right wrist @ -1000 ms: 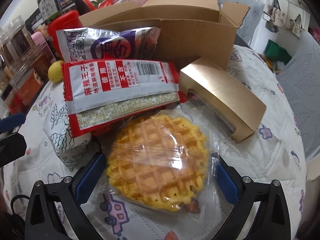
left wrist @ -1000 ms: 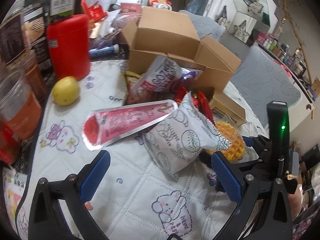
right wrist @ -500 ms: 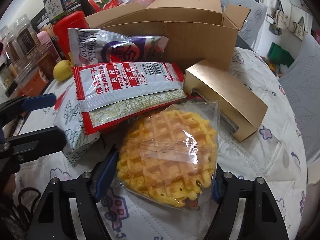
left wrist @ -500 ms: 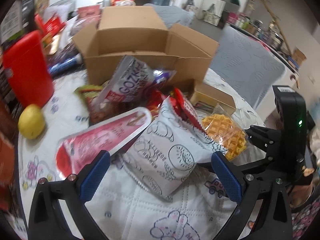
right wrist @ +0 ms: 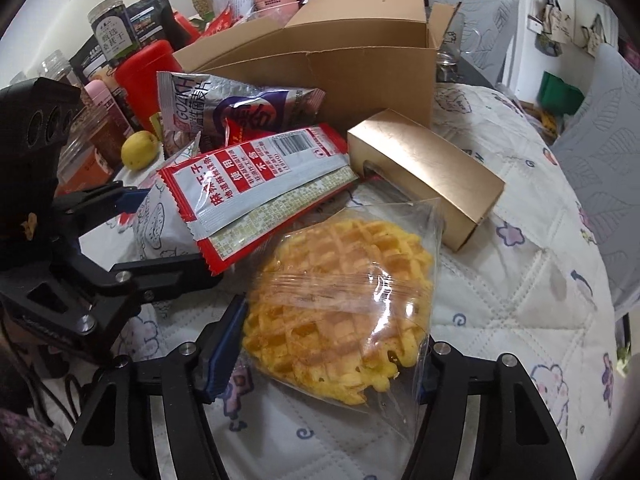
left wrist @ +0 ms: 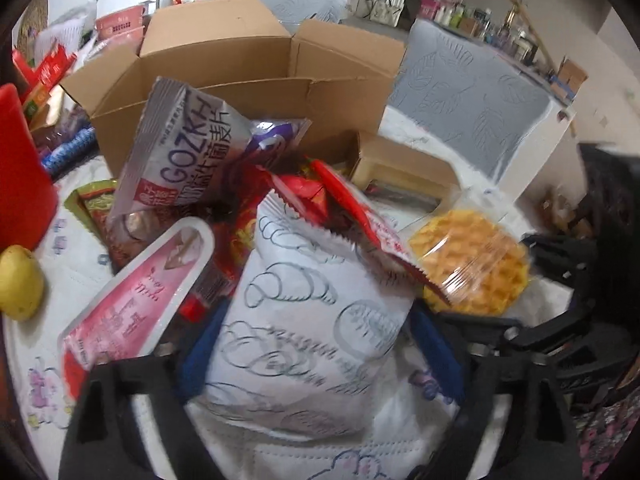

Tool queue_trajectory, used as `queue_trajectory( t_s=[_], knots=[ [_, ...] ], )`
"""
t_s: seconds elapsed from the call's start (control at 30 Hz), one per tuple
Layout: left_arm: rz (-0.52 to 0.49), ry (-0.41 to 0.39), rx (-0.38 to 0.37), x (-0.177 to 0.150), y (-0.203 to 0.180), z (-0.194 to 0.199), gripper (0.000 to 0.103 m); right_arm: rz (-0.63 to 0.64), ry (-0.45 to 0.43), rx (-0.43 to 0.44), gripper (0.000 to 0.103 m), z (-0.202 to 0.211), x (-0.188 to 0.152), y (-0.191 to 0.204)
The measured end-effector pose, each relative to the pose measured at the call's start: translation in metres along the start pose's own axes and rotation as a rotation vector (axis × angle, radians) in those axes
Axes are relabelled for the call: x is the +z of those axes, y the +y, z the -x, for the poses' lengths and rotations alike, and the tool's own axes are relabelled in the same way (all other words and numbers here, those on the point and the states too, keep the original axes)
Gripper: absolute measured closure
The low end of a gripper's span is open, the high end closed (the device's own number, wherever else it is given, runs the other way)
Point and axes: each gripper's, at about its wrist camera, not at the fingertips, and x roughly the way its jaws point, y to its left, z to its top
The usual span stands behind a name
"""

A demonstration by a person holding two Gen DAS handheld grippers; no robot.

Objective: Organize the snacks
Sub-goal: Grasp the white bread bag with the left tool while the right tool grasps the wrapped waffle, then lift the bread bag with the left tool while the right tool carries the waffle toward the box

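Step in hand: double pick-up from snack pile on bench (right wrist: 520, 280).
Left tool (left wrist: 316, 344): jaws just closing, pinching white croissant-print bag (left wrist: 312, 320).
Right tool (right wrist: 324, 356): jaws just closing, pinching wrapped waffle (right wrist: 340, 300).
Next, likely: lift both clear, carry over into open cardboard box (right wrist: 340, 52) behind pile.

red canister (left wrist: 20, 184) cut off (left edge), blurred
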Motion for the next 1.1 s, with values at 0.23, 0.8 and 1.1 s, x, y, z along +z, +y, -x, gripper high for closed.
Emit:
queue_trajectory(
  t_s=[0.23,0.8,1.1],
  knots=[
    [0.102,0.039,0.046,-0.012,0.006,0.004,0.05,-0.014,-0.024,-0.016,0.04,0.007,-0.005,0.0],
    [0.189,-0.053,0.068,-0.043,-0.016,0.053,0.051,-0.061,-0.063,0.048,0.043,0.031,-0.024,0.002],
    [0.195,-0.103,0.074,-0.044,-0.025,0.077,0.051,-0.05,-0.114,0.074,0.043,0.049,-0.031,0.009]
  ],
)
